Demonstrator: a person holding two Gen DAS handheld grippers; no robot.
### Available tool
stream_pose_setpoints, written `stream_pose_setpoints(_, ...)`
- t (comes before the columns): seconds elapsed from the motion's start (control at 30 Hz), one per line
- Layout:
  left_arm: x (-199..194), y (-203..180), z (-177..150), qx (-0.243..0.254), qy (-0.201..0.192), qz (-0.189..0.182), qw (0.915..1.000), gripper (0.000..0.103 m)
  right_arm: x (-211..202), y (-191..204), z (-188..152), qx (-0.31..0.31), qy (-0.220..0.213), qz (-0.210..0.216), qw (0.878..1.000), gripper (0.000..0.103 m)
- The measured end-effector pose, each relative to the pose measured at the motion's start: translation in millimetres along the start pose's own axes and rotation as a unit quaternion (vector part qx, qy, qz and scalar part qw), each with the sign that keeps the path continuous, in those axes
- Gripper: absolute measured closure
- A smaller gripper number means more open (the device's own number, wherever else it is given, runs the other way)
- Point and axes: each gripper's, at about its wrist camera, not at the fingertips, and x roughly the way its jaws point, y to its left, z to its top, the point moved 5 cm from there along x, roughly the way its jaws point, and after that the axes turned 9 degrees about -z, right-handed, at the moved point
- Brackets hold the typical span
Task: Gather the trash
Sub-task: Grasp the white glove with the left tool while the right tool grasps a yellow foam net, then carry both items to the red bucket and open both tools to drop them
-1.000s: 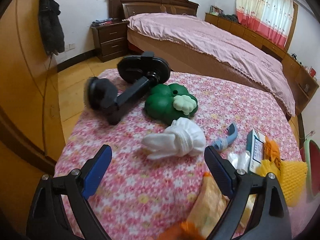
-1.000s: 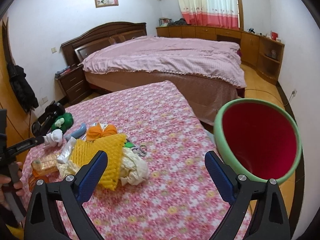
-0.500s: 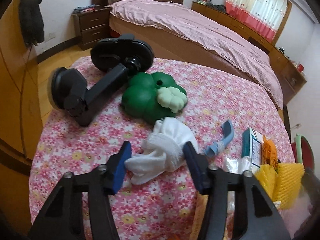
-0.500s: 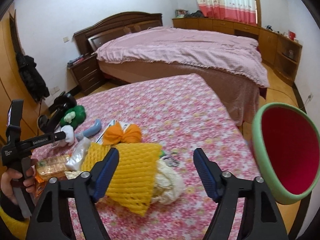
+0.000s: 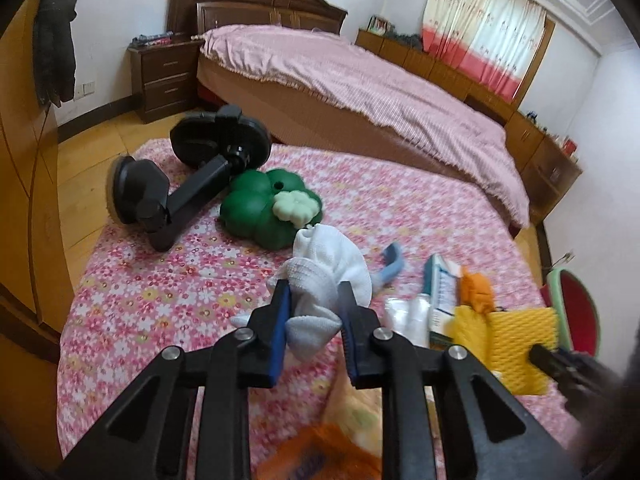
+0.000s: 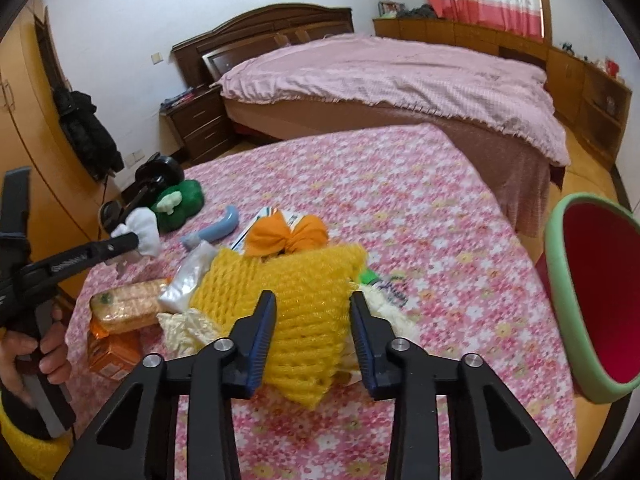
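A white cloth (image 5: 320, 276) is pinched by the left hand-held gripper (image 5: 312, 316) just above the counter (image 5: 160, 292) while yellow netting (image 6: 304, 312) is straddled, perhaps gripped, by the right hand-held gripper (image 6: 312, 328), so carrying both to the bin (image 6: 592, 312) is judged next.

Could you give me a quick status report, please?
Left tongs shut on white cloth. Right tongs astride yellow foam net, grip unclear. Bin at right, path open.
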Motion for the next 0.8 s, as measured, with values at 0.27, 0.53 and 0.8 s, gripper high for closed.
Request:
stream_pose_setpoints(0.27, -43.0, -26.9, -5.1, 0.016, -0.040, -0.020, 0.9989, 0.080, -26.4, 2.7, -2.9, 0.006, -0.034, 0.006, 0.999, 0.090)
stream_pose_setpoints(0.53, -59.3, -63.0, -20.4, 0.034, -0.044, -0.043, 0.9975, 0.080, -66.9, -2.3, -0.7, 0.013, -0.079, 0.014, 0.997, 0.090)
stream_pose_setpoints(0.8, -74.5, -98.3, -32.2, 0.057, -0.052, -0.058, 0.9953, 0.080, -102.3, -21.0, -2.1, 0.036, -0.107, 0.004, 0.994, 0.090)
